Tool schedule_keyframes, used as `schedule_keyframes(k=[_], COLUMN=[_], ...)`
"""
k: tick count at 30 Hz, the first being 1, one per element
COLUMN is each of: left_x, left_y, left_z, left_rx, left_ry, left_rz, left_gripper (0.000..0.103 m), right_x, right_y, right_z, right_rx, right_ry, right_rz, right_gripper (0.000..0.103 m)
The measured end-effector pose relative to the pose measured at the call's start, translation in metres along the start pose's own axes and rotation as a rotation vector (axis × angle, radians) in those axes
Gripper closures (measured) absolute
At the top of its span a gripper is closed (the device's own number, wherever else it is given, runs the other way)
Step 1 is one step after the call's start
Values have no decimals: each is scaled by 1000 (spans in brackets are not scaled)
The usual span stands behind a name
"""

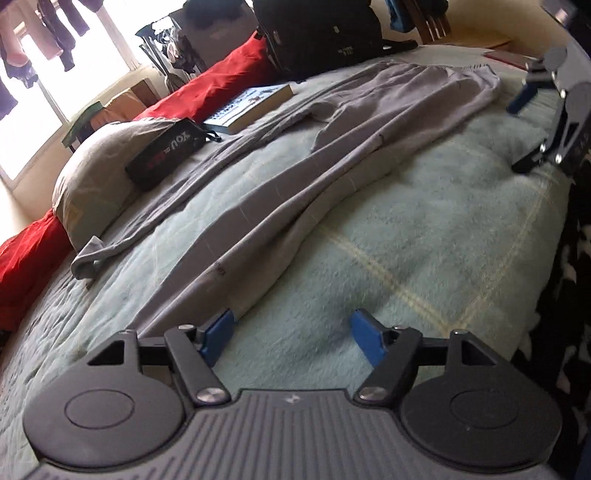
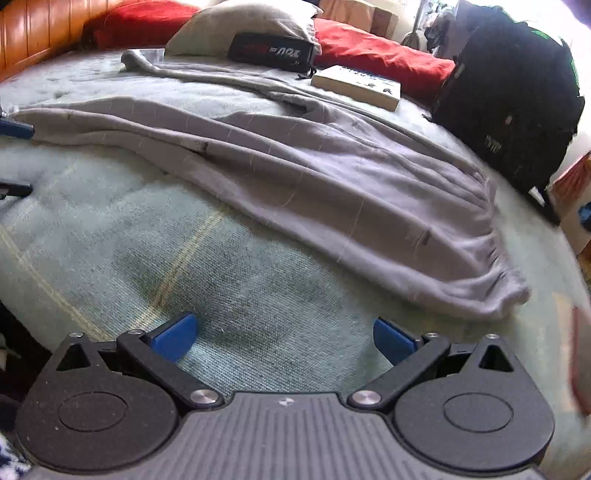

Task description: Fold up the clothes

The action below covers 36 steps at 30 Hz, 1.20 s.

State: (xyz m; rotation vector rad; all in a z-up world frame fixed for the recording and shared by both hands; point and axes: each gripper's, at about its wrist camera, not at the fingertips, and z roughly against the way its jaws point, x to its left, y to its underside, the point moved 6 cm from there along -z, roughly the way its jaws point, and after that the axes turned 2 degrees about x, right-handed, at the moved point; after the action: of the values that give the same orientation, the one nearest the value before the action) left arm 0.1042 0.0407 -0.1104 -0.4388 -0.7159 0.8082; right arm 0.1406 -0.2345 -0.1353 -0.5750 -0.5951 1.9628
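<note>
A pair of grey trousers (image 2: 288,173) lies spread out on a bed covered with a pale green blanket (image 2: 229,280), its waistband end toward the right edge in the right wrist view and its two legs running away toward the pillows. One leg ends in a cuff close to a grey pillow (image 1: 96,155), and the other ends just beside the left gripper (image 1: 291,338) in the left wrist view. That gripper hovers low over the blanket with its jaws released and spread apart, and nothing sits between the blue pads; the near trouser leg lies next to the left-hand pad, though whether they touch cannot be told. The right gripper (image 2: 284,338) also hangs over bare blanket with its jaws wide apart and empty, the waistband lying a little beyond and to the right of it. In the left wrist view it shows at the right edge, near the waistband end of the trousers. A black pouch (image 2: 271,51) with lettering leans on the grey pillow, and a book (image 2: 356,86) lies on the bed beside it, near the upper trouser leg. Red cushions (image 2: 384,55) run along the far side of the bed, and a black backpack (image 2: 509,99) stands at the far corner. Clothes (image 1: 48,33) hang by the bright window in the left wrist view.
</note>
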Motion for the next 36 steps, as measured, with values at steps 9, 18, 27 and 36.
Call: schedule_keyframes(k=[9,18,27,36], left_x=[7,-28,-18,-5], left_y=[4,-3,-25,-24], left_z=[-1,7,9,-33], left_rx=[11,3,-11,46], left_ry=[-75,-166,-305,-373], left_rz=[85,99,-180,-382], left_gripper=[20,18,18,18], right_x=[-7,-4,5,18], right_y=[9,6,-18,-38], right_z=[1,6,20,-8], right_rx=[-44,-30,-92,-75], right_ry=[-43,-1,196,299], right_rz=[-48,-43,296,564], right_gripper=[0,0,0,0])
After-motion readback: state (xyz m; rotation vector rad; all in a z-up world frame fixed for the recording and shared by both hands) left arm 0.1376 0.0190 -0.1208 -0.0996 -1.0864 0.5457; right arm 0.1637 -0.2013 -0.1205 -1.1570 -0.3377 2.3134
